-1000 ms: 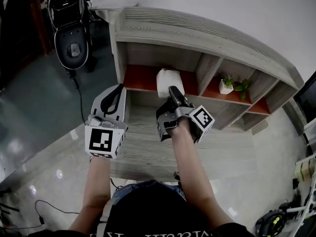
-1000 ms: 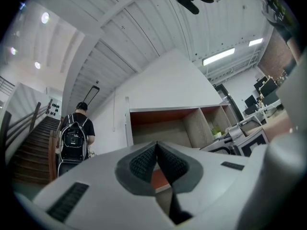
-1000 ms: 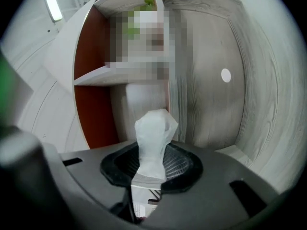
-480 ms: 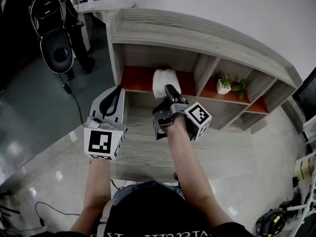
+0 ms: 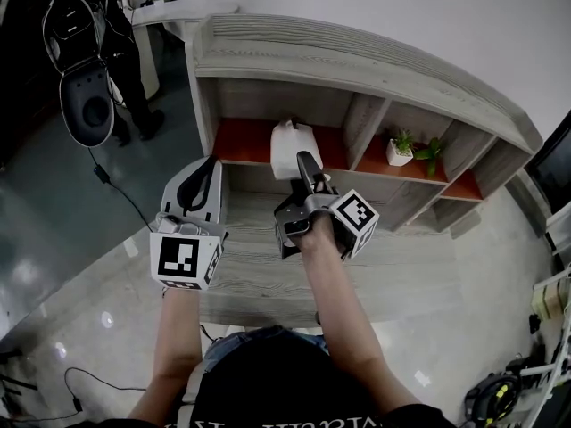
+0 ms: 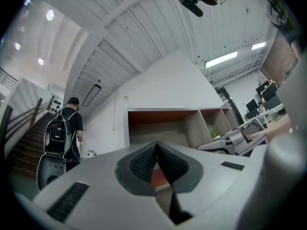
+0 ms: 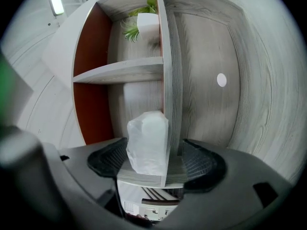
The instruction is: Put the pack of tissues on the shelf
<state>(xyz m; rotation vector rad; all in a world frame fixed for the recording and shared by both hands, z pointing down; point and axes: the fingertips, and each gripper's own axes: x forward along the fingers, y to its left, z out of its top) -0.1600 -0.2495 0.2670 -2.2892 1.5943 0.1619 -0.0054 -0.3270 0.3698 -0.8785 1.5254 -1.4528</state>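
The white pack of tissues [image 5: 290, 146] stands on the board of the grey wooden shelf unit [image 5: 357, 68], in its left compartment with the red back. My right gripper [image 5: 303, 162] reaches level to it. In the right gripper view the pack [image 7: 147, 143] rests on the board's edge between the two dark pads [image 7: 108, 160], with a gap on each side. The right gripper [image 7: 153, 166] is open, its jaws having just been opening. My left gripper [image 5: 204, 169] hovers to the left, in front of the shelf. Its pads [image 6: 144, 161] meet, with nothing between them.
A small potted plant [image 5: 394, 148] sits in the compartment to the right, its white pot [image 7: 147, 24] showing in the right gripper view. A person with a black backpack [image 6: 61, 134] stands far left beside a white-rimmed case [image 5: 86, 111]. A cable [image 5: 116, 190] runs across the glossy floor.
The right jaws have spread apart and let go of the tissue pack, which now stands free on the shelf board. The person at the far left has walked further away.
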